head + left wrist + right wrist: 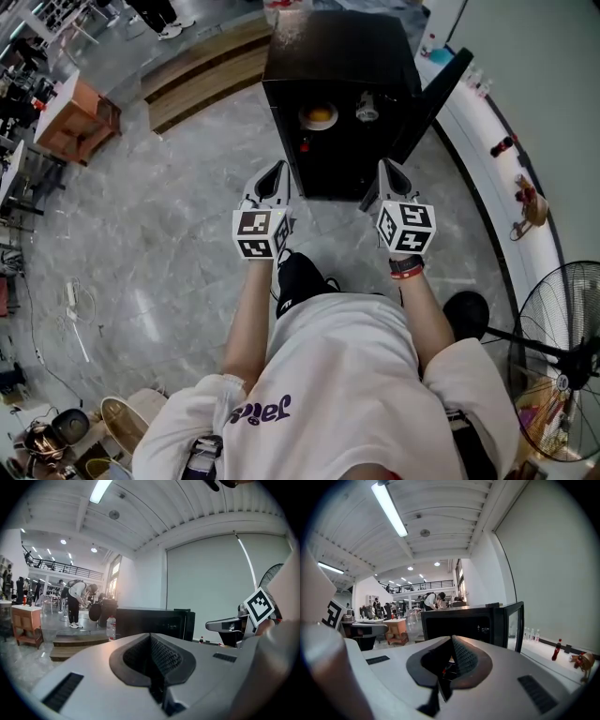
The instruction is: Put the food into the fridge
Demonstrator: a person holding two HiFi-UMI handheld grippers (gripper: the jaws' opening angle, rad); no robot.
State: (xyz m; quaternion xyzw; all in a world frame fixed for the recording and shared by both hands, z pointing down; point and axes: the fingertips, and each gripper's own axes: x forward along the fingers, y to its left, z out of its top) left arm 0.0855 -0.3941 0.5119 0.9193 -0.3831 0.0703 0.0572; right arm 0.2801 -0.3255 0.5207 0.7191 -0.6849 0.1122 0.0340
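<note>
A black fridge (337, 56) stands on the floor ahead of me with its door (433, 94) swung open to the right. Inside, a plate with orange food (319, 115) sits on a shelf, a white item (367, 111) beside it. My left gripper (275, 171) and right gripper (388, 169) are held side by side just short of the fridge front, both shut and empty. In the left gripper view the gripper (151, 637) points at the fridge (150, 620). In the right gripper view the gripper (452, 640) faces the fridge opening (459, 623).
A white ledge (478, 141) curves along the right wall, carrying a red bottle (502, 146) and a small toy figure (530, 202). A standing fan (562, 356) is at my right. Wooden steps (202, 75) and a wooden cabinet (80, 117) lie to the left; people stand far back.
</note>
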